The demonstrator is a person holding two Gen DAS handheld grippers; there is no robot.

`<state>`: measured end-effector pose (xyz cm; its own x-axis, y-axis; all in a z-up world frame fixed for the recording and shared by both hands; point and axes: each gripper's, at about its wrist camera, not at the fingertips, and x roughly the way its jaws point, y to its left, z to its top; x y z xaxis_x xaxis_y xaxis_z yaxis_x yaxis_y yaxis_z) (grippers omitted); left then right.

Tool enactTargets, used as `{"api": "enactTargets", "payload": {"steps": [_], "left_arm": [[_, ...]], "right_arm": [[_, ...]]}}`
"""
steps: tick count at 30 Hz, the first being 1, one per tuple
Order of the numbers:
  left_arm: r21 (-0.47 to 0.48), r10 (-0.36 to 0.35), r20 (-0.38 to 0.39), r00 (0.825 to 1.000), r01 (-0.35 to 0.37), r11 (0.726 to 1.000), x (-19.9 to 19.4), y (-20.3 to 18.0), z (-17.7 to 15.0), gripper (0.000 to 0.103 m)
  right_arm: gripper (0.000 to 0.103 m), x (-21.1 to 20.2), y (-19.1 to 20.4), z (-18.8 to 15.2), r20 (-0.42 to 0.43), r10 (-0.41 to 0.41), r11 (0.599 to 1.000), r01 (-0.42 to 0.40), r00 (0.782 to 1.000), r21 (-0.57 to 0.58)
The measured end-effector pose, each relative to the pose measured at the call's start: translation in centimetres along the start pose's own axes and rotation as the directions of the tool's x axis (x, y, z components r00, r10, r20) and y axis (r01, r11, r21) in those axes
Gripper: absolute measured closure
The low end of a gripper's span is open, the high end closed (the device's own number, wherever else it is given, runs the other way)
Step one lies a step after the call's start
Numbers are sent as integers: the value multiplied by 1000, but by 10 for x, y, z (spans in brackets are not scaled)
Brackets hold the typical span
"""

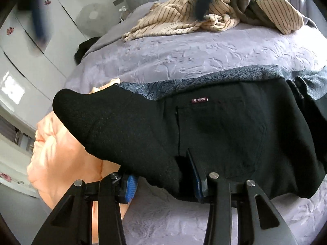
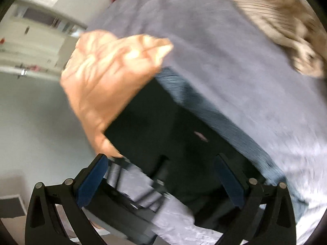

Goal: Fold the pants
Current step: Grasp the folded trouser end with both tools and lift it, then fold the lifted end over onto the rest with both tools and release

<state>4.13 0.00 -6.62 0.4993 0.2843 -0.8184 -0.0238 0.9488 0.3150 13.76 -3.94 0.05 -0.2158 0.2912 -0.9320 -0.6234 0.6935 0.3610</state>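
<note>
Left wrist view: the left claw (image 1: 163, 183) is clamped on the near edge of the black pants (image 1: 224, 126), blue pads pinching a thick fold. The pants lie across the lilac bed (image 1: 184, 55), over a blue-grey garment (image 1: 204, 79). A striped cloth (image 1: 184, 18) lies at the far side.

Right wrist view, blurred: the right claw (image 2: 163, 181) stands wide apart above the pants (image 2: 163, 122), gripping nothing. An orange cloth (image 2: 110, 69) lies to the left.
</note>
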Motion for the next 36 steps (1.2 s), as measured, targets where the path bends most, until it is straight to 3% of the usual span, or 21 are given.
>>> {"api": "enactTargets", "payload": {"steps": [5, 11, 12, 13, 14, 15, 19, 22, 25, 30, 36], "left_arm": [[10, 14, 4, 1000, -14, 1000, 1, -3, 2, 58], [-15, 17, 2, 1000, -17, 1000, -3, -2, -1, 58], [-20, 14, 0, 1000, -14, 1000, -3, -2, -1, 58], [-21, 8, -3, 1000, -8, 1000, -3, -1, 0, 58], [-18, -3, -5, 1000, 3, 1000, -4, -2, -1, 58], [-7, 0, 4, 1000, 0, 1000, -8, -4, -1, 58], [24, 5, 57, 998, -6, 1000, -25, -10, 5, 58], [24, -17, 100, 995, 15, 1000, -45, -11, 14, 58], [40, -46, 143, 989, 40, 998, -66, -17, 26, 58], [107, -99, 228, 969, 76, 991, -107, -44, 50, 58], [224, -176, 286, 942, 113, 968, -149, -96, 70, 58]], "right_arm": [[0, 48, 46, 29, -129, -31, 993, 16, 991, -115], [1, 92, 52, 44, -240, -110, 989, 83, 964, -123], [15, 96, 50, 45, -251, -118, 989, 92, 961, -113], [53, 101, 45, 44, -263, -121, 990, 98, 957, -96], [72, 101, 40, 44, -268, -105, 993, 86, 958, -82], [81, 100, 36, 43, -263, -75, 996, 62, 962, -57], [83, 71, 40, 27, -166, -85, 988, 61, 982, -143], [83, 45, 30, 15, -113, -20, 992, 6, 993, -124], [83, 9, 2, -4, -23, 101, 994, -101, 995, -30], [83, -48, -41, -49, 137, 214, 974, -222, 967, 47], [83, -107, -94, -116, 326, 276, 940, -325, 904, 107]]}}
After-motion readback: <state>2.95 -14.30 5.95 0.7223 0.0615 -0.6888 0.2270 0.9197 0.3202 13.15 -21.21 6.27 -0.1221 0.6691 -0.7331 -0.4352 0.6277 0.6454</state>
